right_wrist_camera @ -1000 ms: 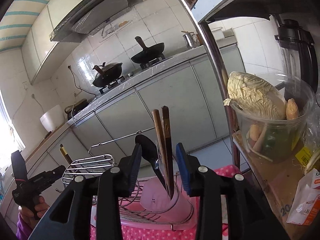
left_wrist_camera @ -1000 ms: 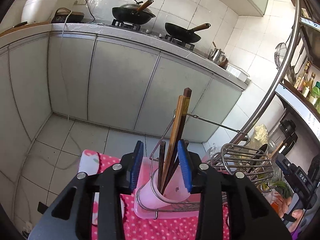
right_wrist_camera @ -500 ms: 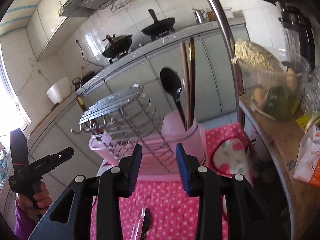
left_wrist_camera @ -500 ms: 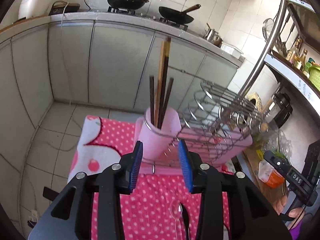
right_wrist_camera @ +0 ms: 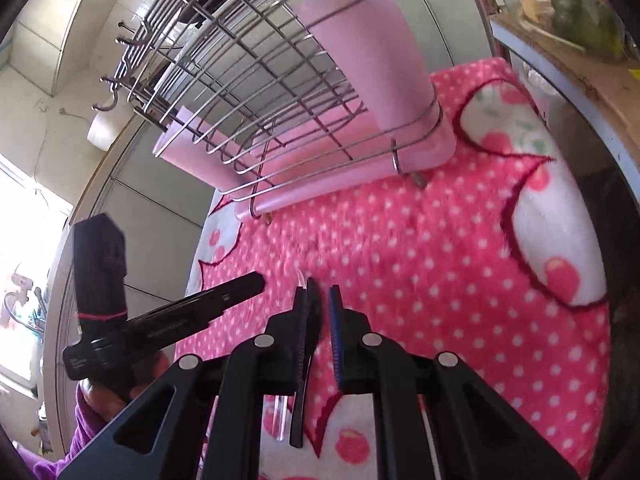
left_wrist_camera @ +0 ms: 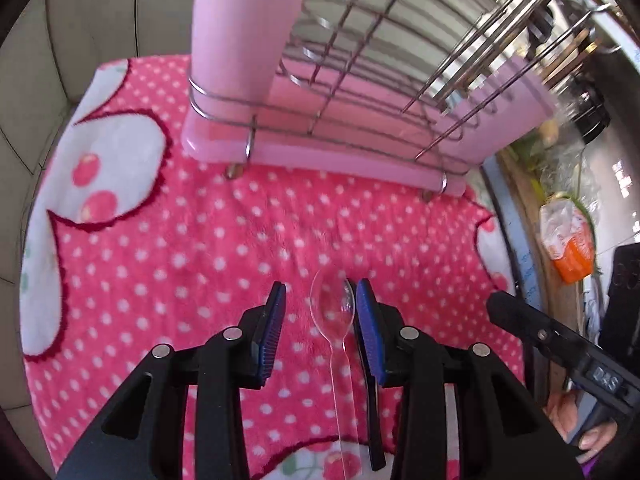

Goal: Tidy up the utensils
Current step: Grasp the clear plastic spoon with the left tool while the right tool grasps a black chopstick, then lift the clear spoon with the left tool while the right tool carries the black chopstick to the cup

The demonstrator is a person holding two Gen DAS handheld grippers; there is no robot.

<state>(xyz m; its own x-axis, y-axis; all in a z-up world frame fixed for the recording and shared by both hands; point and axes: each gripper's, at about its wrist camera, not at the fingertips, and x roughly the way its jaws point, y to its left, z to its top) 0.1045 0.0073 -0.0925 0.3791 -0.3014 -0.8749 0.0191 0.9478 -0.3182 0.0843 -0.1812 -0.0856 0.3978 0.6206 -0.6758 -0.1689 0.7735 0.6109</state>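
A clear plastic spoon lies on the pink dotted cloth, its bowl between the fingers of my left gripper, which is open and close above the cloth. A black spoon lies just right of it, mostly hidden by my right-hand finger. In the right wrist view the black spoon stands between the jaws of my right gripper; the jaws are closing, the spoon sits against the left pad, and a gap shows on its right. The clear spoon's handle lies beside it. The pink utensil cup stands at the rack's corner.
A wire dish rack on a pink tray fills the far side of the cloth. A shelf with food bags borders the right. Each gripper shows in the other's view: the right gripper and the left gripper, held in hands.
Both grippers have dropped from the utensil cup and tipped down to the cloth, over the two spoons. The right jaws have narrowed around the black spoon; the left jaws kept their width.
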